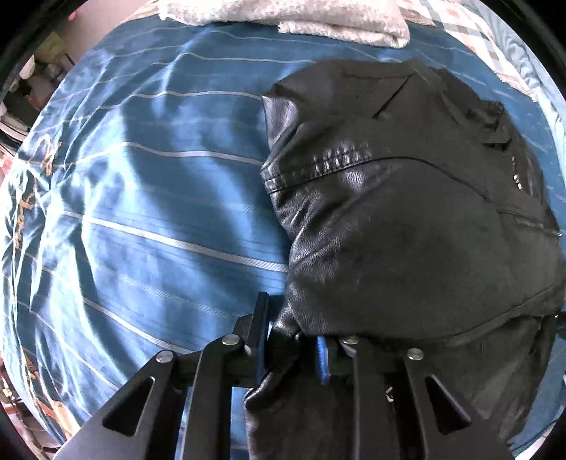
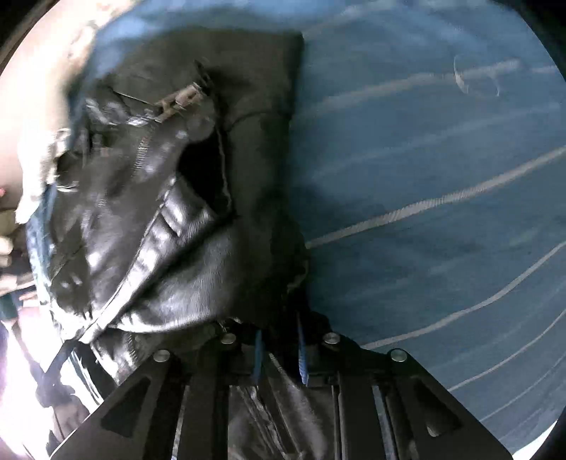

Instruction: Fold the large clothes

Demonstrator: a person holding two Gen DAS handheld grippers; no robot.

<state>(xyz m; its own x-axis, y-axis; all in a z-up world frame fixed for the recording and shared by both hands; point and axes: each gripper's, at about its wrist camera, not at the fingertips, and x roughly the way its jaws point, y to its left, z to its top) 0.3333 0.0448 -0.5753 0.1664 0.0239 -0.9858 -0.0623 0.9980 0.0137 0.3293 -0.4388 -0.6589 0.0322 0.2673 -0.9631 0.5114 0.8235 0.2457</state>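
A black leather jacket (image 1: 406, 219) lies bunched on a blue striped bedspread (image 1: 141, 212). In the left wrist view it fills the right half, with a stitched seam and a zipper showing. My left gripper (image 1: 293, 339) is shut on the jacket's near edge, leather pinched between its fingers. In the right wrist view the jacket (image 2: 169, 219) fills the left half, blurred, with its zipper and dark lining showing. My right gripper (image 2: 279, 339) is shut on a fold of the jacket, which drapes over its fingers.
A white fluffy towel (image 1: 318, 17) lies at the far edge of the bed. A checked pillow or quilt (image 1: 495, 46) sits at the far right. Room clutter shows past the bed's left edge (image 1: 21, 92). The bedspread (image 2: 442, 212) spreads to the right of the jacket.
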